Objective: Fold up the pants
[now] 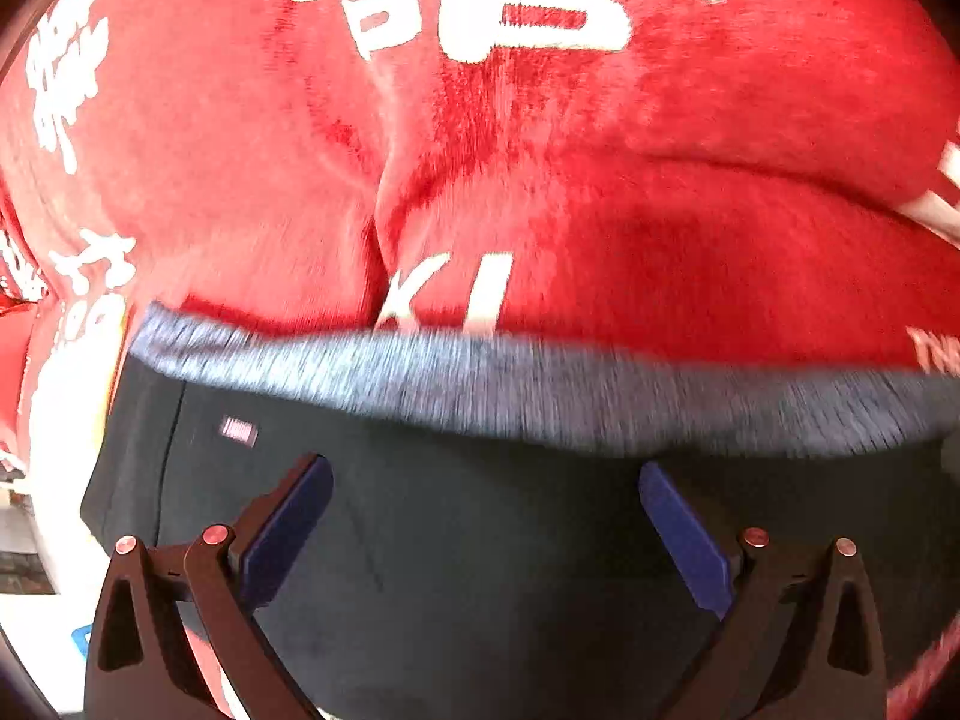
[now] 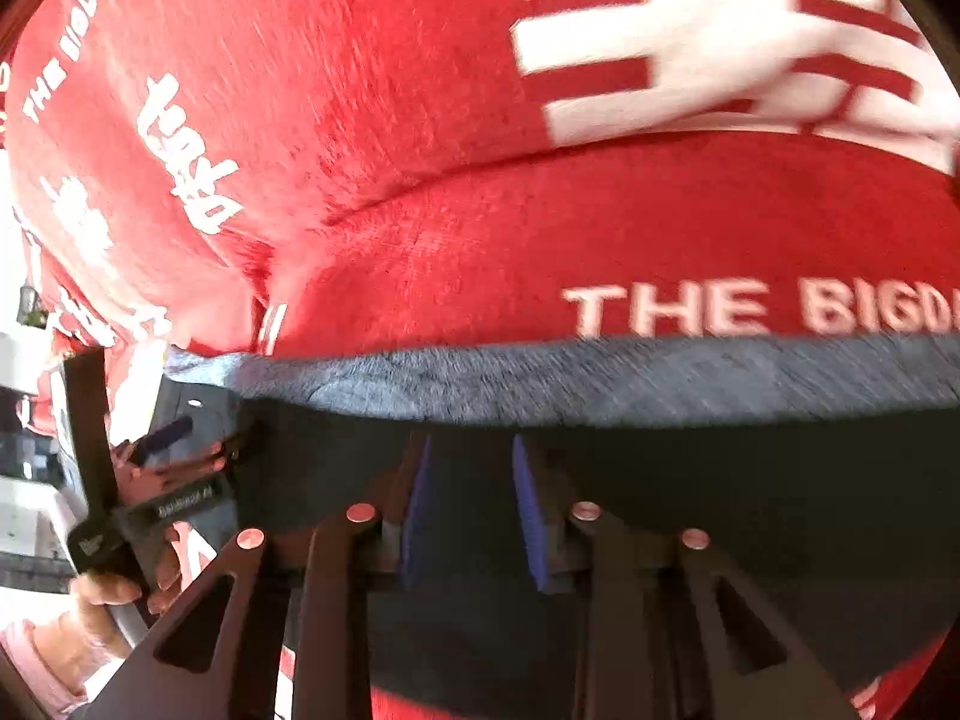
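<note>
The dark pants (image 1: 480,540) lie on a red blanket, with a grey fleecy inner edge (image 1: 540,384) turned up along their far side. My left gripper (image 1: 486,480) is open wide just above the dark cloth, holding nothing. In the right wrist view the pants (image 2: 750,480) fill the lower half, with the same grey edge (image 2: 540,378). My right gripper (image 2: 471,456) has its blue pads partly closed, with dark cloth lying between them; whether the pads press the cloth I cannot tell. The left gripper and the hand holding it show at the left (image 2: 174,438).
A red blanket with white letters (image 1: 480,150) covers the whole surface under and beyond the pants; it also fills the top of the right wrist view (image 2: 360,120). White furniture shows at the far left (image 2: 24,516).
</note>
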The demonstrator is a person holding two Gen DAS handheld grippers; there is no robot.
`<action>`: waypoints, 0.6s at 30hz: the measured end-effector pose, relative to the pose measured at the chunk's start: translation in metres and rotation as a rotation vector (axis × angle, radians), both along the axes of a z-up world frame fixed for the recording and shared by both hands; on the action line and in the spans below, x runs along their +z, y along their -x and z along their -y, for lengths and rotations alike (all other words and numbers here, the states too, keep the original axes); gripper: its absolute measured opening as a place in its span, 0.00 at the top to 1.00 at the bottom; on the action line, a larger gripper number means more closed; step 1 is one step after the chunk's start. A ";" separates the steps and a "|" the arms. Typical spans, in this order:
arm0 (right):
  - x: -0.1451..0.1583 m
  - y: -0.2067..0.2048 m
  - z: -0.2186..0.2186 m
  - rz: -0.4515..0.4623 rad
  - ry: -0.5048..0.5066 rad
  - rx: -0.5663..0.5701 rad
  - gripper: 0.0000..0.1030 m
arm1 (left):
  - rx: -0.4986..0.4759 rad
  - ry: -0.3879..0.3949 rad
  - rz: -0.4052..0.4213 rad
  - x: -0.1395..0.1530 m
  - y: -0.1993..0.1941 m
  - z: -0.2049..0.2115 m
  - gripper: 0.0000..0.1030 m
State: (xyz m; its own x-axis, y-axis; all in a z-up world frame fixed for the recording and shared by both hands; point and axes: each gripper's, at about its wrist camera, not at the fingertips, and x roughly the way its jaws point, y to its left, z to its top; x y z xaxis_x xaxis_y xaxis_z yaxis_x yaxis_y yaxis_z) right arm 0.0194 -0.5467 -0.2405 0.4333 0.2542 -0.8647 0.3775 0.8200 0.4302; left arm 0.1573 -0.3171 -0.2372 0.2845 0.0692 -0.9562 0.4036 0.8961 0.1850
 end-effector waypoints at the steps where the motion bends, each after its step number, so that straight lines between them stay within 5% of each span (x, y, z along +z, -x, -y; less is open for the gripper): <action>1: -0.007 -0.003 0.000 -0.019 0.017 -0.001 0.70 | 0.014 0.009 -0.007 -0.005 -0.007 0.002 0.00; 9: -0.018 0.003 0.045 -0.031 0.077 -0.084 0.77 | 0.074 0.006 -0.015 -0.012 -0.031 0.002 0.00; 14: 0.003 0.043 0.064 -0.065 0.119 -0.160 0.60 | 0.007 0.014 -0.014 0.016 -0.006 0.007 0.00; 18: 0.012 0.100 0.070 -0.121 0.195 -0.218 0.57 | -0.078 0.041 -0.043 0.034 0.040 0.024 0.00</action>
State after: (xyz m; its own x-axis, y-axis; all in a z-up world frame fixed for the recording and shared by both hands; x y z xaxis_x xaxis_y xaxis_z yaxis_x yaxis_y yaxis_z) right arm -0.0807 -0.6165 -0.2288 0.3500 -0.0092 -0.9367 0.5924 0.7768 0.2137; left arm 0.1176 -0.3409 -0.2034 0.2457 0.0087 -0.9693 0.4789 0.8683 0.1292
